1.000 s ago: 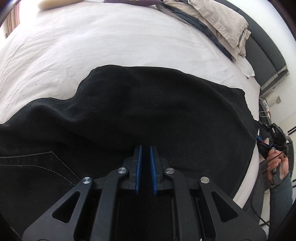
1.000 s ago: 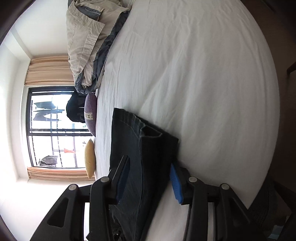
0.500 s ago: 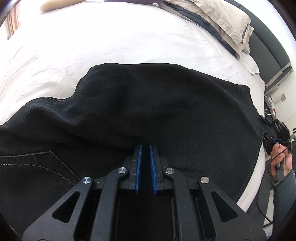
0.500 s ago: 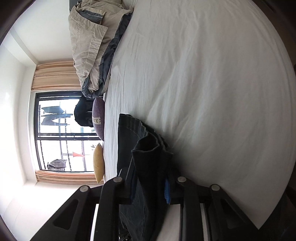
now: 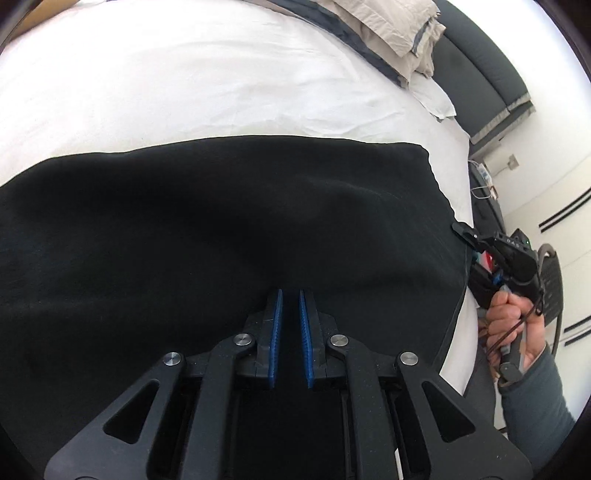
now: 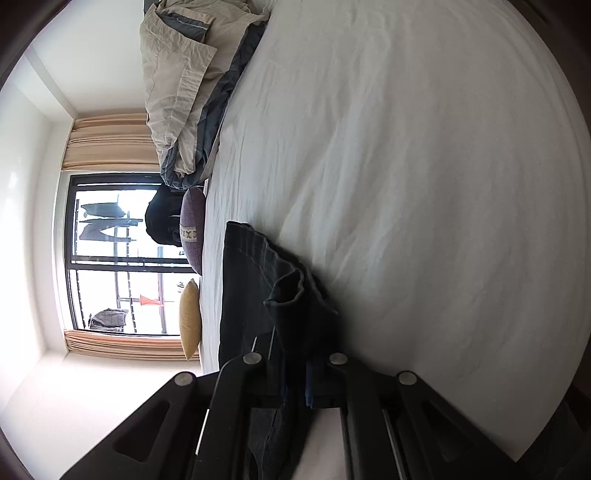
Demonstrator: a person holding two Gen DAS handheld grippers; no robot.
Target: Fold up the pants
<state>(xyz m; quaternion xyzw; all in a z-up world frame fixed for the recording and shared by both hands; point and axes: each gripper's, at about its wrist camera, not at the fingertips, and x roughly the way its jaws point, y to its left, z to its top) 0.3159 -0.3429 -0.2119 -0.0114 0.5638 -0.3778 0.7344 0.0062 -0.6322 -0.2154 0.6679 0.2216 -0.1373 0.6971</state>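
Black pants (image 5: 229,229) lie spread across a white bed (image 5: 184,81). My left gripper (image 5: 290,295) is shut on the near edge of the pants, its blue pads almost together with dark cloth between them. My right gripper (image 6: 295,373) is shut on the hem end of the pants (image 6: 258,291), which bunches up between its fingers. In the left wrist view the right gripper (image 5: 466,233) shows at the right end of the pants, held by a hand (image 5: 513,325).
Beige and grey pillows (image 5: 388,26) lie at the head of the bed by a dark headboard (image 5: 480,77). In the right wrist view a purple cushion (image 6: 192,229) and a yellow cushion (image 6: 189,319) lie by a window (image 6: 118,258).
My right gripper has closed from open onto the hem end of the pants. The cloth has been drawn flatter and straighter across the bed. My left gripper has stayed shut on it.
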